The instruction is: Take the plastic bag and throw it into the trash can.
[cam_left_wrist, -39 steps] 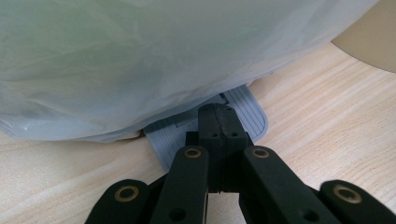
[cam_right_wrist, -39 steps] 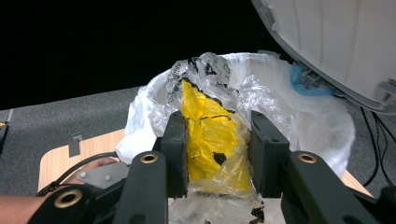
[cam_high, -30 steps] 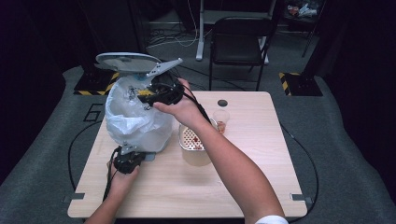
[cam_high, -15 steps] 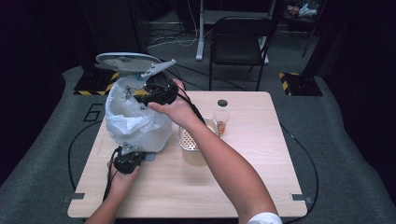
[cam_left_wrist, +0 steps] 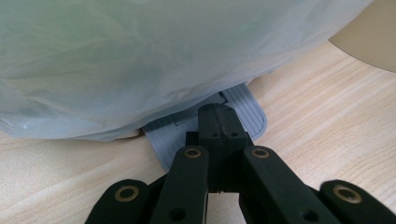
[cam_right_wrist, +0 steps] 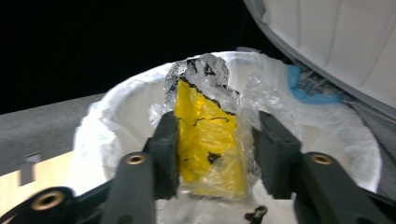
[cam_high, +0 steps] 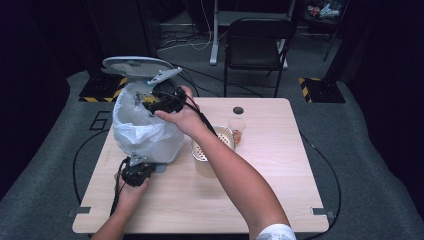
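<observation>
Since a second ago the right gripper (cam_high: pixel 150 102) has slid a bit left and lower over the open bin (cam_high: pixel 145 132), and its jaws have just been opening, so the yellow wrapper (cam_right_wrist: pixel 208 140) sits loosely between them above the white liner. Left gripper (cam_left_wrist: pixel 218 122) is closed, pressing the grey pedal (cam_left_wrist: pixel 247 112) at the bin's near foot. All this is on a pale wooden table (cam_high: pixel 280 200) with a cup (cam_high: pixel 236 129) and perforated bowl (cam_high: pixel 202 150) right of the bin, grey carpet around, and a black chair (cam_high: pixel 257 45) at the far side.

light: table lit, surroundings dark | glare: white bag washed out | blur: right gripper view soft
</observation>
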{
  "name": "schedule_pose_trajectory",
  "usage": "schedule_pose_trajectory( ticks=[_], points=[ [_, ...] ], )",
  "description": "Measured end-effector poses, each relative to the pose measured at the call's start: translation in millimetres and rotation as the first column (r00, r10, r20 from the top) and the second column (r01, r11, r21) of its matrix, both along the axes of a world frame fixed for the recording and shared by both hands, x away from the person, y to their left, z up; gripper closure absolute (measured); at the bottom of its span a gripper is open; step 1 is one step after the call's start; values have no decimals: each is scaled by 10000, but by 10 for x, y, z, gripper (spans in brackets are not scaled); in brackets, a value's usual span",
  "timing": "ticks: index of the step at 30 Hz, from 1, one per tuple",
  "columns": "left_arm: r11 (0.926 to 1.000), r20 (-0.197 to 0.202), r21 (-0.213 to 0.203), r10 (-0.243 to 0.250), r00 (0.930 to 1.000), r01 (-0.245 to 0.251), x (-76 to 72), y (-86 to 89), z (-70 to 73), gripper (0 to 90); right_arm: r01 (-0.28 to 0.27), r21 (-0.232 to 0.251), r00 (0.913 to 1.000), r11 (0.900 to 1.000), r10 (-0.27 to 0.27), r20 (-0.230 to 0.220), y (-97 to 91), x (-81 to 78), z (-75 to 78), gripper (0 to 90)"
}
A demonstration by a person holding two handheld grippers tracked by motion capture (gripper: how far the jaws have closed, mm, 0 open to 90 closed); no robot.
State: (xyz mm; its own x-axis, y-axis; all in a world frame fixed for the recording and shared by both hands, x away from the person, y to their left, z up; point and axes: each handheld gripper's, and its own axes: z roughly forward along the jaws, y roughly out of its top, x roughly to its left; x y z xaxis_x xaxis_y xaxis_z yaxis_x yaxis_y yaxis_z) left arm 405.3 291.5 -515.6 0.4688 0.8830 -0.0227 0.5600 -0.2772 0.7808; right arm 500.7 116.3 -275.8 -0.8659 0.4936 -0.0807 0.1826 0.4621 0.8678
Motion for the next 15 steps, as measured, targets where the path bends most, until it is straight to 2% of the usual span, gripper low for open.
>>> schedule_pose_trajectory(
  ticks=[3,4,5,7,8,15],
  points=[
    [10000,-19,5,0,10000,0,-1,1,1,900,178,44,9998,9998,-179,81,14,-4,-11,437],
    [10000,-19,5,0,10000,0,-1,1,1,900,178,44,9998,9998,-179,81,14,-4,-11,437],
    [10000,-14,13,-2,10000,2,-2,0,1,900,298,39,9994,9995,-299,189,19,-9,-12,392],
    [10000,-16,13,9,10000,-9,-3,-1,1,900,318,53,9993,9995,-319,177,21,-7,-12,376],
    [10000,-70,52,29,10000,-29,-6,2,8,900,447,125,9990,9989,-448,61,22,2,-14,338],
    [10000,28,37,48,10000,-48,-6,3,-1,900,447,252,9990,9987,-446,-69,-35,-28,-8,331]
  ],
)
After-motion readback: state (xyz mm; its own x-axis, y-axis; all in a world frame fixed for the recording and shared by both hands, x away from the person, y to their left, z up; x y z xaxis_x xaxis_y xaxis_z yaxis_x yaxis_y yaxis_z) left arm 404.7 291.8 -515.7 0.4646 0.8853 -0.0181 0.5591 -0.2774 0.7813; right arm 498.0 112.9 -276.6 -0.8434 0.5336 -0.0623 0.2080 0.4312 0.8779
